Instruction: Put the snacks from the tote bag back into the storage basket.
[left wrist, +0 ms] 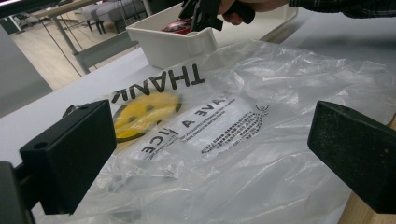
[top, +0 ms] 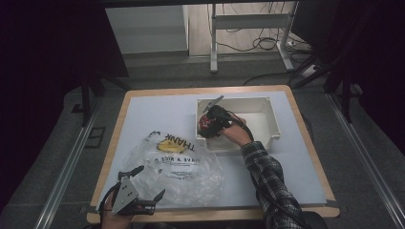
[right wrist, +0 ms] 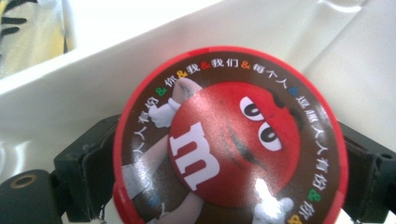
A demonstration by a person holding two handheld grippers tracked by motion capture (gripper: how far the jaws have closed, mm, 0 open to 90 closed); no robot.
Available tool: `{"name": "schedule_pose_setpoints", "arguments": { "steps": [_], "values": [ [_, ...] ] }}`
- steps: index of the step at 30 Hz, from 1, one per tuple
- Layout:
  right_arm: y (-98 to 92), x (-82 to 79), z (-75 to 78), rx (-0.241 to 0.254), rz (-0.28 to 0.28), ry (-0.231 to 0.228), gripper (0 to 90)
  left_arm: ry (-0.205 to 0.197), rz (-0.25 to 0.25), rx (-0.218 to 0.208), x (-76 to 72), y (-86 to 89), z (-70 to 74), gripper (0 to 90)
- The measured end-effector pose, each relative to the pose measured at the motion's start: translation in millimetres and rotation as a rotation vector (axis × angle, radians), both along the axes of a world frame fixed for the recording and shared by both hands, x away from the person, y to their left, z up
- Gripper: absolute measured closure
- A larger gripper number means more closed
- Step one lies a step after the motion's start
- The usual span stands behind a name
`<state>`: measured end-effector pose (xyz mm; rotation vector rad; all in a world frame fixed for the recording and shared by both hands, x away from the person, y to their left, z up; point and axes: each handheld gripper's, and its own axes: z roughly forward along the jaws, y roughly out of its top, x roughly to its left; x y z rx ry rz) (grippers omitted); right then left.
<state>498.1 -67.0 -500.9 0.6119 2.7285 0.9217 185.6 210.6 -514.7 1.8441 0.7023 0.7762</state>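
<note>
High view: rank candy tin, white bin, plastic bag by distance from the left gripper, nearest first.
Measured from the left gripper, at the table's near-left edge:
1. Clear plastic bag, right beside the jaws, table centre-left.
2. White bin, far right of the table.
3. Round red candy tin, between the right gripper jaws in the bin's left end; too close to the bin to rank apart.

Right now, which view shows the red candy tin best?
The right gripper view: the red candy tin sits lid-on between the jaws inside the white bin. The high view shows a small red patch; the left gripper view, a sliver above the bin wall.
</note>
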Motion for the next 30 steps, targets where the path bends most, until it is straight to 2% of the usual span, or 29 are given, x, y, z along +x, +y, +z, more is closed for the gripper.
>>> {"name": "schedule_pose_setpoints", "arguments": {
  "steps": [30],
  "values": [
    [-10.5,-17.1,18.3,0.042,-0.008,-0.045,7.9,-0.002,0.000,0.002,0.2,-0.2,0.1,1.1]
  ]
}}
